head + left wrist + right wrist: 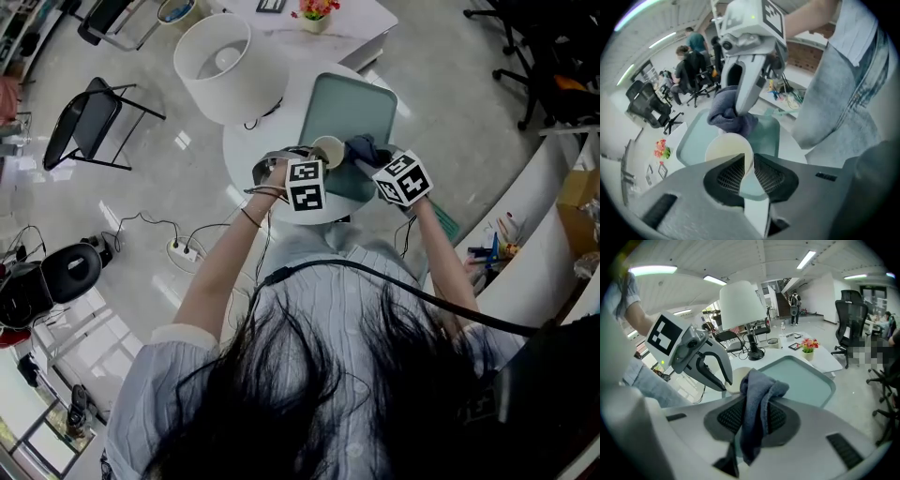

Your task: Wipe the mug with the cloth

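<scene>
Two tongs meet low over a teal tray (354, 101), its surface open ahead of both; raised tray edge beyond R gripper (752, 420) tips. White lamp (220, 61) stands near, ahead-left of L gripper (749, 169). L jaws pinch near wall of cream mug (723, 149), rim btwn them. R jaws clamp grey cloth (758, 394), bunched vs mug's far rim.

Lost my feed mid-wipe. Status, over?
Left gripper shut on cream mug wall. Right gripper shut on blue-grey cloth, bunched against mug's far rim. Both over teal tray; nothing between.
</scene>
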The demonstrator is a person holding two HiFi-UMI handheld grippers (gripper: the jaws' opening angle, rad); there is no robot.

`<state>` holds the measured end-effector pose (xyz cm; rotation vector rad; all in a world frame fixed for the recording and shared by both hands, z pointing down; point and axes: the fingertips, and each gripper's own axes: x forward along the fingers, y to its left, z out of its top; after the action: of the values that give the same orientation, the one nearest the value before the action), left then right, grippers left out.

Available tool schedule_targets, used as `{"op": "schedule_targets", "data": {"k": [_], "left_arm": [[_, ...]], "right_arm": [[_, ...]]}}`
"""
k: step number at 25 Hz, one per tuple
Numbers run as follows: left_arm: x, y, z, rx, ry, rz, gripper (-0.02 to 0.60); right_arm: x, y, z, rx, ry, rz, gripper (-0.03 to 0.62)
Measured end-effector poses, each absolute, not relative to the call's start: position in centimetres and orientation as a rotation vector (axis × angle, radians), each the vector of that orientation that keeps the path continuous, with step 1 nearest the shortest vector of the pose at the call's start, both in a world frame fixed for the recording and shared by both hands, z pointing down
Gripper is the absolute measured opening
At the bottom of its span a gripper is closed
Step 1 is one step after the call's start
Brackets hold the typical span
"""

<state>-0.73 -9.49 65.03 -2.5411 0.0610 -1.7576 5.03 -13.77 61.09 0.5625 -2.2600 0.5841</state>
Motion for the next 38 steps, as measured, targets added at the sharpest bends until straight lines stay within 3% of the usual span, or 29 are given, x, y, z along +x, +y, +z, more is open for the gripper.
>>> {"op": "schedule_targets", "data": {"k": [22, 38], "left_arm": [[-3.1, -9.3, 55.7, -3.259, 1.48, -0.915, 0.048], [-4.3, -3.6, 56.5, -3.202, 1.688, -0.999, 0.048]], "right_arm": [[6.3, -11.0, 54.7, 0.868, -2.449, 0.708, 0.087], [4.9, -6.3, 56.7, 0.767, -2.464, 0.716, 0.087]]}}
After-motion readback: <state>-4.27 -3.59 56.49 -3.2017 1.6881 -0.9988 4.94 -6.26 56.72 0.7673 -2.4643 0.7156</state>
